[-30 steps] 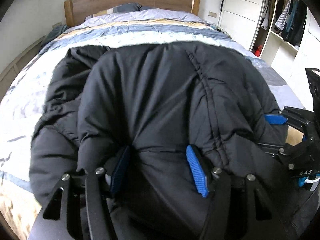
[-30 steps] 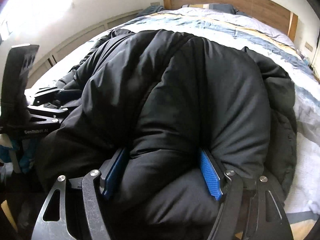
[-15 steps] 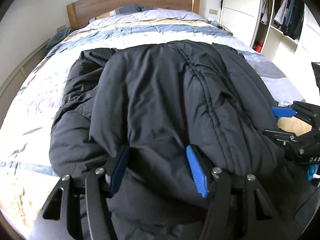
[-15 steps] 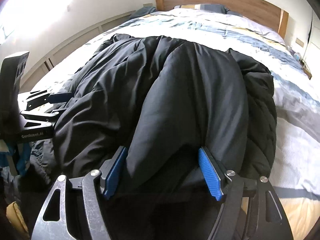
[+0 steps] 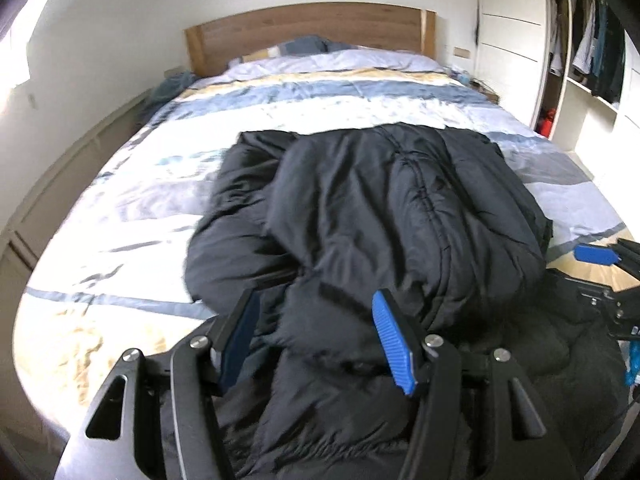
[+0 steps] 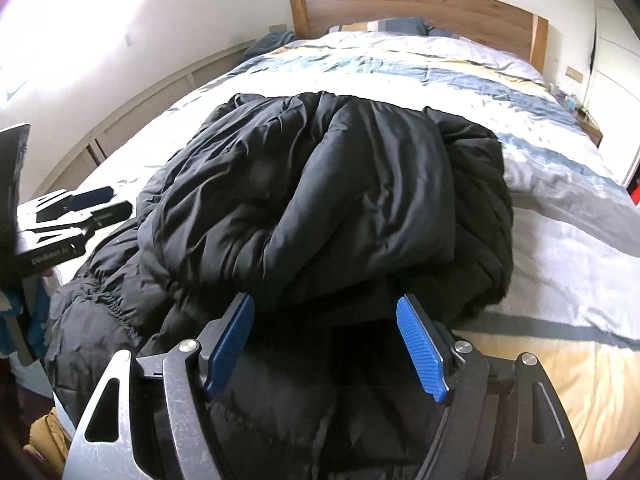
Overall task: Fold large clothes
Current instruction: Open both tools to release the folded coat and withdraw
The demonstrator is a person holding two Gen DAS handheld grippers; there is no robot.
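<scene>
Left gripper (image 5: 320,340) low at the bed's (image 5: 140,208) foot edge, jaws spread wide, blue pads (image 5: 394,344) either side of a bulge of the black puffer jacket (image 5: 400,208). No visible pinch on the fabric. Jacket folded over itself in a bulky heap on the striped duvet (image 5: 320,96), near the foot edge, skewed toward the bed's right side. Right gripper (image 5: 608,272) at the jacket's right edge, only partly in frame. Wooden headboard (image 5: 312,28) at far end, open wardrobe (image 5: 592,52) beyond the right side.

Jacket's (image 5: 400,208) near hem below frame
</scene>
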